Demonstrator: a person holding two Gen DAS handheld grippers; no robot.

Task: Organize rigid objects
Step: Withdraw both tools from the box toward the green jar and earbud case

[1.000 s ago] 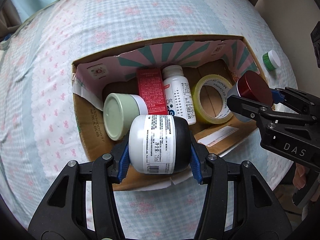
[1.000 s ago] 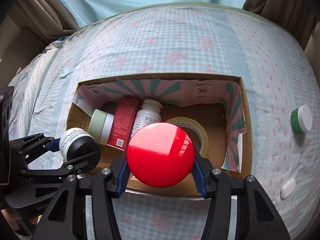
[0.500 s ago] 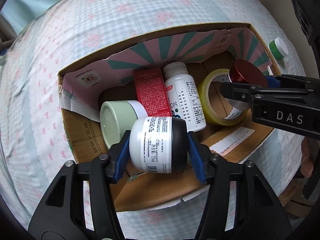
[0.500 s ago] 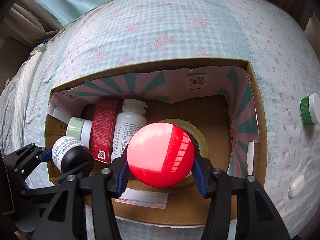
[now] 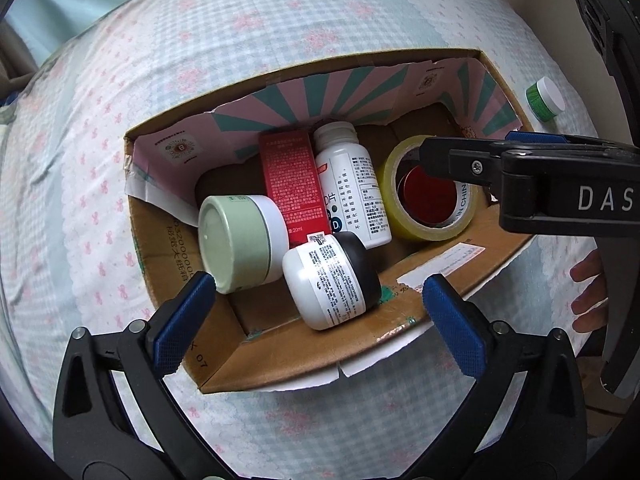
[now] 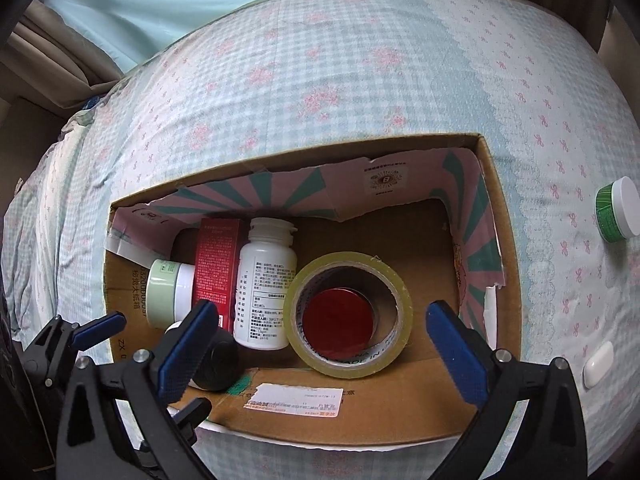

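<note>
Both releases just made: left gripper (image 5: pixel 316 308) jaws spread, black-lidded jar (image 5: pixel 332 282) in box (image 5: pixel 304 354); right gripper (image 6: pixel 320 340) jaws spread, red-lidded tin (image 6: pixel 338 322) inside tape roll (image 6: pixel 348 316). Green jar (image 6: pixel 616 208) remains on bed (image 6: pixel 320 80).

A cardboard box (image 6: pixel 490 216) sits on the bed (image 6: pixel 320 80). Inside it, along the left, a jar (image 5: pixel 240 244) lies on its side; to its right a carton (image 5: pixel 290 180), then a bottle (image 5: pixel 352 184), both lying lengthwise. Right of the bottle a tape roll (image 6: pixel 348 314) lies flat, with a round-lidded container (image 6: pixel 339 318) inside its ring. Near the front wall, before the carton, lies a small jar (image 5: pixel 330 282). Outside the box, to the right on the bed, lie a little pot (image 6: pixel 616 208) and, nearer, a small case (image 6: pixel 598 364).
</note>
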